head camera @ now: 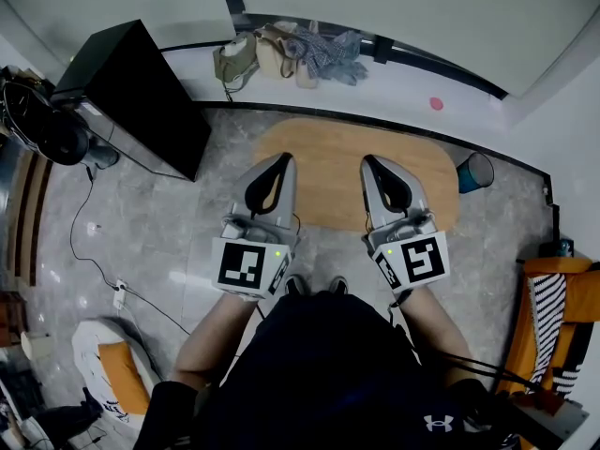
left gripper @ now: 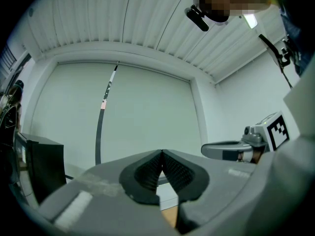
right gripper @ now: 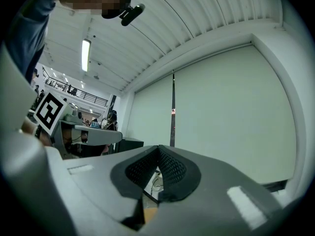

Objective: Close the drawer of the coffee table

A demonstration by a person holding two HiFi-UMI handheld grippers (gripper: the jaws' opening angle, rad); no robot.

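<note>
Grey stone-look floor (head camera: 187, 242) fills the head view, w/ a pale wall along the far side. Coffee table (head camera: 328, 157) sits mid-frame, directly in front of the person, its oval wooden top seen from straight above. The drawer can't be made out from this angle. Only the top shows, so whether it's open or closed can't be told.

Left gripper (head camera: 280, 160) and right gripper (head camera: 368, 161) are held side by side over the near half of the top. They're apart from each other, tips pointing away from the person toward the wall. Both are clenched on nothing. In the left gripper view the ribbed pads (left gripper: 147, 173) meet at the tip, and the other gripper shows off to the right. The right gripper view is the same: pads (right gripper: 170, 168) pressed together, w/ the left one visible at its left. A sliver of the wooden top shows below each pair of jaws.

Around the table:
- Black cabinet (head camera: 141, 92) stands to the table's left.
- Heap of bags and cloth (head camera: 291, 54) lies by the wall beyond the table.
- Teal bin (head camera: 475, 172) sits just beside the table's right end.
- Orange chair (head camera: 553, 317) is at far right.
- White power strip (head camera: 119, 294) w/ a cable lies on the floor at left.
- Person's shoes (head camera: 314, 286) are close to the table's near edge.
</note>
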